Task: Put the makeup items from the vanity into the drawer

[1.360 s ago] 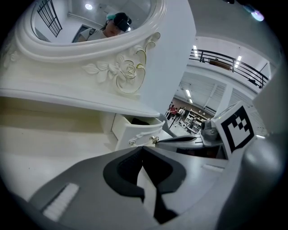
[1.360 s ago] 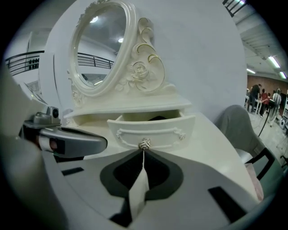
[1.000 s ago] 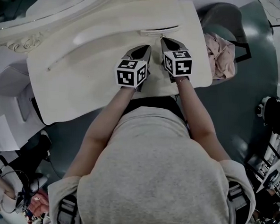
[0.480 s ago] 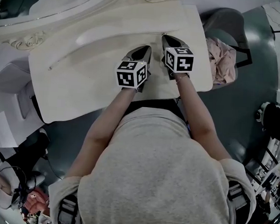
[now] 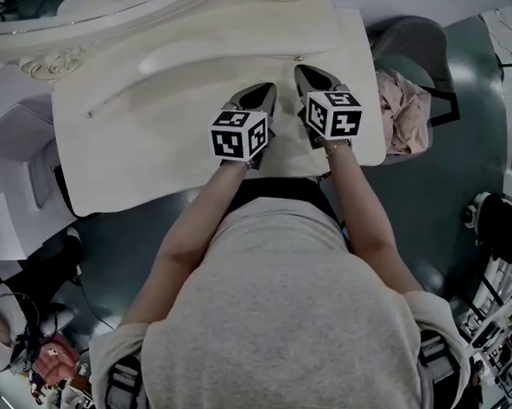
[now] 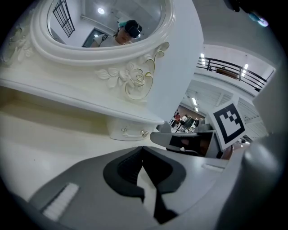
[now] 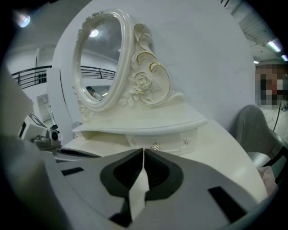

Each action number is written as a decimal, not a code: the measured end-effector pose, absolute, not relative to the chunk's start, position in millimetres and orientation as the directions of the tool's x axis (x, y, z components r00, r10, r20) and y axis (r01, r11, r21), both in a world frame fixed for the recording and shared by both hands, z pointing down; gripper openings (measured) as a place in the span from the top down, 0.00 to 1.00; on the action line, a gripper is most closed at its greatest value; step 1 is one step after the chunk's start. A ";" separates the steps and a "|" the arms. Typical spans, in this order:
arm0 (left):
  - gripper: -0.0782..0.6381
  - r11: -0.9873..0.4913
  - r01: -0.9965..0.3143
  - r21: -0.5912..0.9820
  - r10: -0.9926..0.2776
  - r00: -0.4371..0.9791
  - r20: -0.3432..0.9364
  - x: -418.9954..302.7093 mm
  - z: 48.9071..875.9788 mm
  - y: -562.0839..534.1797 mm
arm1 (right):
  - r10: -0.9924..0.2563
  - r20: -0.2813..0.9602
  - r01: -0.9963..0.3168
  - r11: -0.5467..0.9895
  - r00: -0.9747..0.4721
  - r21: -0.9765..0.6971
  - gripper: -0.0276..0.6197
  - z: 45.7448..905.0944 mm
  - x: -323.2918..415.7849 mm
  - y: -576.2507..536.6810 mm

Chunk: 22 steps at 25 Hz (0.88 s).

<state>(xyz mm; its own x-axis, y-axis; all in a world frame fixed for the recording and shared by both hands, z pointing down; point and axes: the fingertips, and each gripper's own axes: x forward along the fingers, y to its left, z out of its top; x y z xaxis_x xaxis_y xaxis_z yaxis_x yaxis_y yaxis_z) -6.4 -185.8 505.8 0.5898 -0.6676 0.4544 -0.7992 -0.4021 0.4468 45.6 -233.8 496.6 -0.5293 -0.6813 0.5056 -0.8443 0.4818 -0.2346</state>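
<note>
The white vanity top (image 5: 156, 133) shows no makeup items in any view. Under the mirror's shelf the small drawer (image 7: 159, 143) with a metal handle stands closed; the left gripper view shows its front (image 6: 130, 130) too. My left gripper (image 5: 267, 89) (image 6: 142, 148) is shut and holds nothing, over the tabletop's near middle. My right gripper (image 5: 300, 71) (image 7: 143, 151) is also shut and holds nothing, with its tips close in front of the drawer.
An oval carved mirror (image 7: 96, 58) rises at the back of the vanity. A grey chair (image 5: 413, 40) with a pink cloth (image 5: 405, 100) stands to the right. Bags and clutter lie on the floor at left.
The drawer front that stuck out slightly under the shelf a second ago no longer shows from above. Both grippers have stayed nearly in place; the head view shifted a little.
</note>
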 end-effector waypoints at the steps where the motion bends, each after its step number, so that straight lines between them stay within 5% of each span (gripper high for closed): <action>1: 0.88 -0.407 -0.794 0.452 -0.670 0.596 0.442 -5.6 501.7 -183.3 | -0.677 0.492 -0.833 0.494 -0.548 -0.247 0.94 493.7 44.8 -230.6; 10: 0.88 -0.505 -0.718 0.478 -0.663 0.678 0.318 -10.2 463.1 -165.1 | -0.648 0.401 -0.761 0.563 -0.648 -0.321 0.95 461.1 30.3 -199.7; 22: 0.88 -0.594 -0.711 0.377 -0.632 0.702 0.328 -32.5 426.8 -156.8 | -0.678 0.317 -0.748 0.597 -0.664 -0.289 0.95 409.3 10.7 -163.6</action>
<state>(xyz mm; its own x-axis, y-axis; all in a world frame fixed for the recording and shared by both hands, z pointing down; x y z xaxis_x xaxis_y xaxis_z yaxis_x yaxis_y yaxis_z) -32.5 -156.8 426.8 0.7023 -0.6317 0.3283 -0.7106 -0.5940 0.3772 10.7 -163.6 409.3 -0.6636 -0.6777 0.3169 -0.7481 0.5973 -0.2892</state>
